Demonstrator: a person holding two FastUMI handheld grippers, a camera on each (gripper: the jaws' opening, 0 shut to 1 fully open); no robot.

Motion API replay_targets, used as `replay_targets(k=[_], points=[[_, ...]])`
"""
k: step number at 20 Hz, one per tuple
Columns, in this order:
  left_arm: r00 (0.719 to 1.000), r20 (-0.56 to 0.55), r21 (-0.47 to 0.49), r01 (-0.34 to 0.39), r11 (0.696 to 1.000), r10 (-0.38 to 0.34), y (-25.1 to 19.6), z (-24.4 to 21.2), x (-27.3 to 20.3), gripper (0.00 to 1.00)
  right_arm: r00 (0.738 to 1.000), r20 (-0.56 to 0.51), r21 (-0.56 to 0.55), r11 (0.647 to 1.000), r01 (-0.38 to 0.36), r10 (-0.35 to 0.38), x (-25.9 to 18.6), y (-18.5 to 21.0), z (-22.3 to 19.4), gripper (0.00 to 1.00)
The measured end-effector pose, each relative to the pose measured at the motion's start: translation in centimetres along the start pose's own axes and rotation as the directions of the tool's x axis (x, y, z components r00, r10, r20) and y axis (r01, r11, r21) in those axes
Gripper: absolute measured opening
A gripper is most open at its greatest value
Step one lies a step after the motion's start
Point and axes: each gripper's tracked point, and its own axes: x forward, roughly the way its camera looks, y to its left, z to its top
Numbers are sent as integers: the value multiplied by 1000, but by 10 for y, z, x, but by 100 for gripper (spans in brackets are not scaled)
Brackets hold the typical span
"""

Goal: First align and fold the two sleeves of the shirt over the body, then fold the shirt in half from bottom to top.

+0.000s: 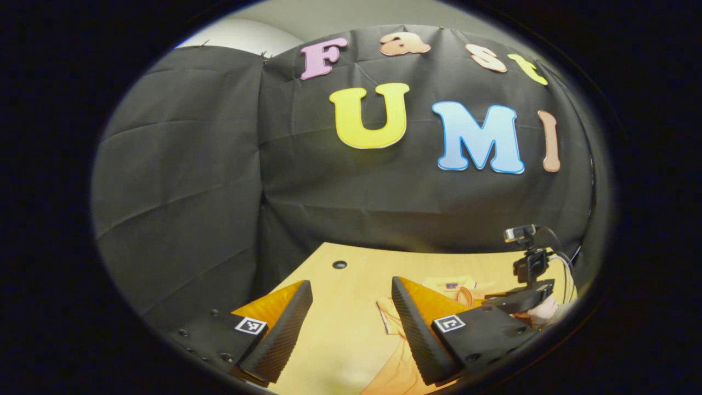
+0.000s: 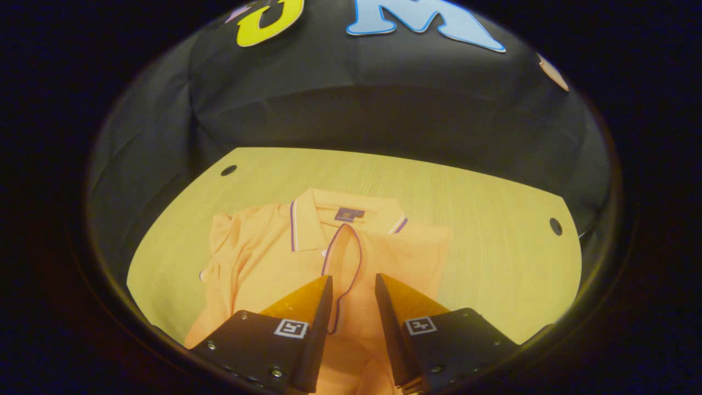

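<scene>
Left gripper view looks along the left gripper [image 1: 351, 293], whose two fingers stand wide apart with nothing between them. It hangs above the desk [image 1: 340, 299], over bare wood near the desk's left side. Past its right finger lies part of the orange shirt [image 1: 447, 285], flat on the wood. Farther off, near the desk's right edge, the other gripper [image 1: 524, 296] shows as a dark block with a small camera [image 1: 520, 233] on top and thin wires [image 1: 565, 263] beside it. A bit of a hand [image 1: 543, 310] holds it. A small round hole [image 1: 339, 264] sits in the desk near the far edge, close to the black cloth wall [image 1: 219, 164].

Right gripper view looks along the right gripper [image 2: 354, 285]. Its fingers have a small gap between them and they grip nothing. It hangs above the shirt's middle. The shirt [image 2: 263, 247] lies flat in the middle of the desk [image 2: 493, 219], with its collar [image 2: 307, 219] toward the far edge. The collar has thin striped trim, and a dark label [image 2: 345, 214] sits inside the neck. A thin dark-edged strip [image 2: 343, 263] runs down the front from the collar. One sleeve lies folded over the body on the right side, and the other sleeve [image 2: 219, 241] sticks out toward the left edge. Two round holes [image 2: 228, 170] sit near the far corners of the desk.
</scene>
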Motion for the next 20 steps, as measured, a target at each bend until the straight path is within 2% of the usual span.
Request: replay_targets(k=[5, 8, 11, 12, 15, 20], points=[[995, -52, 7, 84, 996, -84, -16, -45, 36, 95, 1000, 25, 19, 1000, 11, -12, -34, -10, -1, 50], [981, -101, 1, 164, 986, -163, -36, -88, 67, 94, 999, 23, 34, 999, 39, -40, -62, -23, -12, 50], [966, -158, -3, 209, 978, -207, -52, -127, 96, 94, 996, 17, 60, 995, 83, -84, -92, -38, -28, 49], [960, -176, -8, 218, 976, -217, -57, -139, 107, 96, 995, 13, 69, 993, 98, -99, -102, -43, -36, 49], [944, -236, -17, 232, 973, -229, -67, -178, 137, 95, 990, -4, 108, 984, 138, -139, -132, -56, -56, 50], [911, -357, -6, 218, 976, -205, -69, -244, 175, 95, 972, -48, 172, 957, 233, -228, -172, -83, -94, 49]])
